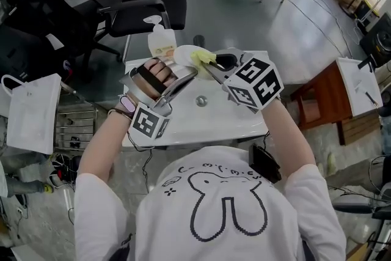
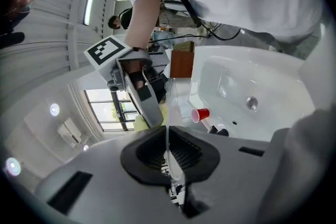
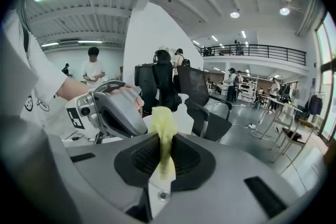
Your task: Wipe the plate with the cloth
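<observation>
Over the white sink [image 1: 223, 116], the person holds a grey gripper in each hand. The left gripper [image 2: 168, 150] has its two jaws pressed tight on the rim of a round white plate [image 1: 183, 56]. From the left gripper view the plate looks like a thin white line between the black pads. The plate is up in the air above the back of the sink, not lying in it.

The right gripper [image 3: 164, 157] has its jaws closed on a soft yellow cloth [image 3: 164, 131]. A bunch of the cloth sticks out past the pads. In the head view the cloth is at the right side of the plate and looks like it touches it. The two grippers are close together, tip to tip.

A white pump bottle [image 1: 160, 41] stands at the back of the sink, just behind the plate. A small red cup [image 2: 200, 114] stands by the edge of the sink. A black office chair [image 1: 140, 3] is on the grey floor beyond the sink. A white bag [image 1: 33, 112] sits off to the left.
</observation>
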`<state>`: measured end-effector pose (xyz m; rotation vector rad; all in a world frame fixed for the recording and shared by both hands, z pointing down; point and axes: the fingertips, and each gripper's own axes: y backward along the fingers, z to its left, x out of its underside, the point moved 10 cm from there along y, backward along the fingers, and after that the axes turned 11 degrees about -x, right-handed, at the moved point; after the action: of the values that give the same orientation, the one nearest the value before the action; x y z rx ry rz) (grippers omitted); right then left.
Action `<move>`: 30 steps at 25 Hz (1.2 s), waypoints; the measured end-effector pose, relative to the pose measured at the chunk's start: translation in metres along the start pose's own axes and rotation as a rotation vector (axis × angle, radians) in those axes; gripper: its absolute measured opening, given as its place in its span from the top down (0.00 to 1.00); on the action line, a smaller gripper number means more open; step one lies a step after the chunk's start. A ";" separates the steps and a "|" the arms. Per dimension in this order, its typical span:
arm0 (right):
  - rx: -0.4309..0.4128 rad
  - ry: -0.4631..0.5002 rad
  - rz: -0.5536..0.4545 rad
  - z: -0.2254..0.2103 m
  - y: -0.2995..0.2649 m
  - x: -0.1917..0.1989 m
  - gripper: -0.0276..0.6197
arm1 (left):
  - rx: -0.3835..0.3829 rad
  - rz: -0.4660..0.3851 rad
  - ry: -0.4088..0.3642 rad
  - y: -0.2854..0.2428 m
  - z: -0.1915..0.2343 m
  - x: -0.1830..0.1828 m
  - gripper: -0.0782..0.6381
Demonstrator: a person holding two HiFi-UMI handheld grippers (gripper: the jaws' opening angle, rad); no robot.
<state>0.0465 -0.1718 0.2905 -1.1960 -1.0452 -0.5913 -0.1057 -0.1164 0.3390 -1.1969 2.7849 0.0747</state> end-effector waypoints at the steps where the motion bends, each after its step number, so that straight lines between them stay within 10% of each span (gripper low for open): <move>1: 0.000 -0.013 -0.006 -0.001 -0.002 0.002 0.88 | 0.007 -0.001 -0.009 0.000 -0.001 0.000 0.86; 23: 0.138 -0.091 0.029 -0.040 -0.003 0.030 0.88 | -0.009 0.000 0.017 0.006 -0.004 -0.006 0.86; 30: 0.011 -0.058 -0.103 -0.013 0.004 0.000 0.88 | -0.007 -0.008 0.003 0.001 -0.004 -0.010 0.86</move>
<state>0.0542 -0.1824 0.2883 -1.1604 -1.1629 -0.6326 -0.1004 -0.1089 0.3439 -1.2114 2.7846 0.0822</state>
